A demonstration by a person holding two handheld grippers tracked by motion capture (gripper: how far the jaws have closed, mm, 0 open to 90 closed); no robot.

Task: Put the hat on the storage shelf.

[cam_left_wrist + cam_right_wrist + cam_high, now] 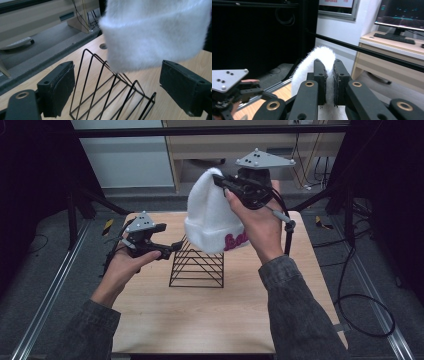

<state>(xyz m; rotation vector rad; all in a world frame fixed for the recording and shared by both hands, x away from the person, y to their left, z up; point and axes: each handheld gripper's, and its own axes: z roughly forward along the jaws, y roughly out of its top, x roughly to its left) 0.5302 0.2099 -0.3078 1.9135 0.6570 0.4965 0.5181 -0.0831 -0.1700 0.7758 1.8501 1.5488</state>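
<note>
Right gripper [221,182] was clamped on the white beanie's [212,215] crown, hat hanging upright, cuff toward 6 o'clock over the wire rack [197,265]. Left gripper [172,247] sat open at the rack's 9 o'clock.

The hat [212,215] is white, fuzzy cloth with a soft, matt nap and pink stitched lettering [236,241] on its cuff, and the rack [197,265] under it is thin black wire with a slight sheen. The table [200,315] looks like pale wood with a smooth, grained face. The right gripper [329,75] has matt black plastic jaws with rough dark pads, and the left gripper [125,87] looks the same, under a dull grey plate [142,222].
</note>
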